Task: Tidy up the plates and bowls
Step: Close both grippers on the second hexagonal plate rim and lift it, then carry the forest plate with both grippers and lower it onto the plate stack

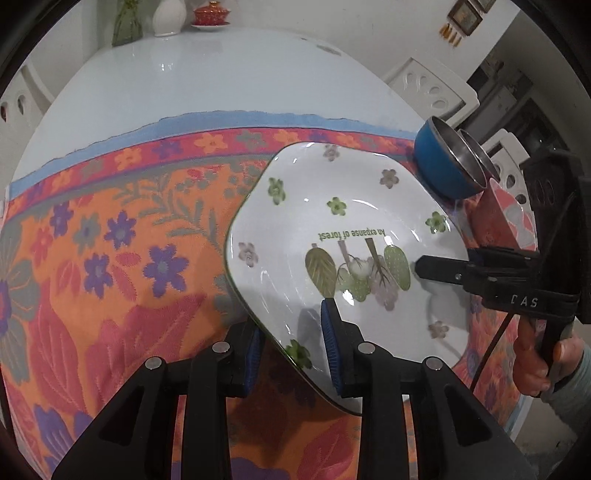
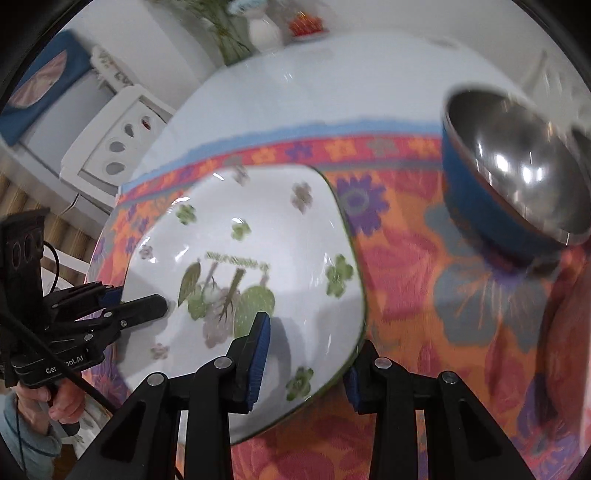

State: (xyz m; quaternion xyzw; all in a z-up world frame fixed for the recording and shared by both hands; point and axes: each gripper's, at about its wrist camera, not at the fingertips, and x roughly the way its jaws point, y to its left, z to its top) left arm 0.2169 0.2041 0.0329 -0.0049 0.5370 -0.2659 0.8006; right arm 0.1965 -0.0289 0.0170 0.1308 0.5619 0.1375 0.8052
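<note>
white plate with green and mauve flowers and trees; blue bowl, steel inside; orange floral cloth.

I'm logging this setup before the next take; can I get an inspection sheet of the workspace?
Surface: white table, near part under a floral cloth.
Job's things: white plate held at two edges; blue bowl on the cloth.
Clutter: vase and red lidded cup at the far edge.
Grippers: left gripper and right gripper both clamp the plate's rim.
Cables: black cable on the left gripper.
Surroundings: white chairs.
</note>
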